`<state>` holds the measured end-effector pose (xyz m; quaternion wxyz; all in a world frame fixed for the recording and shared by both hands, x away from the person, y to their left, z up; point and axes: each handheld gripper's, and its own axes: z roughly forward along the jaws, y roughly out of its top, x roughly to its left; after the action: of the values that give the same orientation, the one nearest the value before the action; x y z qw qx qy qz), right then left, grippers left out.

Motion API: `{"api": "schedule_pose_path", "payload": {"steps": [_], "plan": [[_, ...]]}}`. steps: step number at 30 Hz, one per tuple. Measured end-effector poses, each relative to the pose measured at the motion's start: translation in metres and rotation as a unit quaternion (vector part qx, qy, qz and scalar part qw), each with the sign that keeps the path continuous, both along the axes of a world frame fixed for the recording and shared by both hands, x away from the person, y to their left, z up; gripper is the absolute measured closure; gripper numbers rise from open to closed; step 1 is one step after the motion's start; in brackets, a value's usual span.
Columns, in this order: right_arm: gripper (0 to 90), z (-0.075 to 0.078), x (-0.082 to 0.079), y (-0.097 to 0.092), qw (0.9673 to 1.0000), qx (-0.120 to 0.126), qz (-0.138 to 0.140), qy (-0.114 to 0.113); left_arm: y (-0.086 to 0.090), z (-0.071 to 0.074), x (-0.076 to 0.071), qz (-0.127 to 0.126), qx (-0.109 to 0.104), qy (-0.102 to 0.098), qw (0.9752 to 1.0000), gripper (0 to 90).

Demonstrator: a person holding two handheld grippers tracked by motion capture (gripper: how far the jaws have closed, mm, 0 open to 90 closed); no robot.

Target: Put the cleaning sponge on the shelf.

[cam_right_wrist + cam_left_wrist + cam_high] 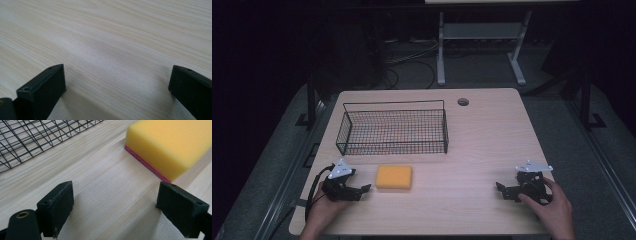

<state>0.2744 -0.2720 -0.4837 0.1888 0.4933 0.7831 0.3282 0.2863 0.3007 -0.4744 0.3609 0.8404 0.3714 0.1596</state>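
No readable text, label, brand or number anywhere — none on the sponge (pixel 394 177), the wire basket (pixel 392 131) or the table (pixel 482 135) — plain surfaces throughout.

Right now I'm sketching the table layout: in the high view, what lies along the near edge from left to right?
Left gripper → yellow sponge → bare stretch of wooden table → right gripper.

Left claw (pixel 113 205) wide apart, yellow sponge (pixel 170 145) just ahead, wire basket (pixel 37 137) upper left
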Motion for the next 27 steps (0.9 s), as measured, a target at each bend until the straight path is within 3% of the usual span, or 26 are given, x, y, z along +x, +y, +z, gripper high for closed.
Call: {"api": "schedule_pose_path", "payload": {"steps": [16, 27], "plan": [[0.1, 0.0, 0.0, 0.0, 1.0, 0.0, 0.0, 0.0, 0.0, 0.003, 0.001, 0.007, 0.001, 0.005, 1.0, 14.7], [0.1, 0.0, 0.001, 0.0, 1.0, 0.0, 0.001, 0.0, 0.003, 0.013, 0.003, -0.003, -0.005, 0.006, 1.0, 18.5]]}}
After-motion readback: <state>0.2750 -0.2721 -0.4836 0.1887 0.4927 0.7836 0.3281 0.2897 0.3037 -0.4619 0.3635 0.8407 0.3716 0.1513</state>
